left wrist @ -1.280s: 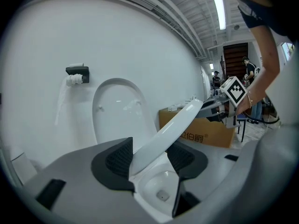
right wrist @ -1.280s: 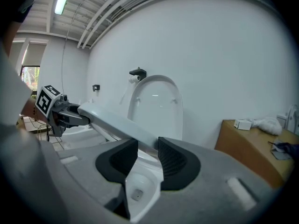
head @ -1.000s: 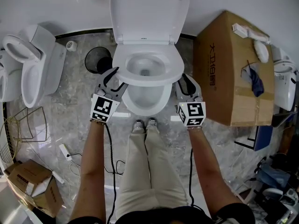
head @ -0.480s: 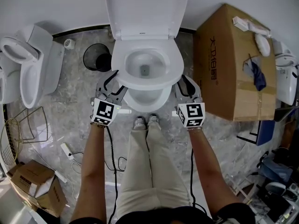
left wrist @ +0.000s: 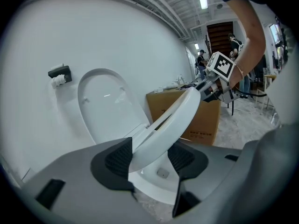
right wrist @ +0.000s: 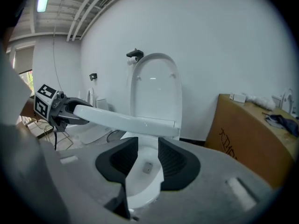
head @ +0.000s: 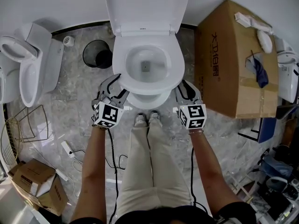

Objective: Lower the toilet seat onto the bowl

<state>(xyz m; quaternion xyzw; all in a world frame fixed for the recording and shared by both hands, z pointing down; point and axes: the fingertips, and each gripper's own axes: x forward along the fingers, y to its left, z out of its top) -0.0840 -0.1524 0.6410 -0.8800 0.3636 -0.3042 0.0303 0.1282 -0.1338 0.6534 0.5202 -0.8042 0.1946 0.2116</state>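
The toilet bowl (head: 148, 101) stands against the white wall, and its lid (head: 147, 8) is raised upright behind it. The toilet seat (head: 148, 88) is hinged at the back of the bowl and hangs tilted above the rim, its front end lifted clear of the bowl.

The left tool (head: 115, 84) is at the bowl's front-left. In the left gripper view its two dark pads press on the seat's rim from both sides, so it pinches the seat there. The right tool (head: 183, 89) is at the bowl's front-right. Its jaws stand a narrow gap apart and the seat's rim sits at their very tips. In the left gripper view its dark fingers clasp that far rim. Deeper between its pads only the inside of the bowl shows.

The person's shoes (head: 147, 119) are on the marble floor (head: 70, 97) just in front of the bowl. A large cardboard box (head: 233, 64) stands to the right of the bowl, near it. A black waste bin (head: 97, 54) stands just left of the bowl. A second toilet (head: 32, 64) stands further left of the bowl, well apart from it.
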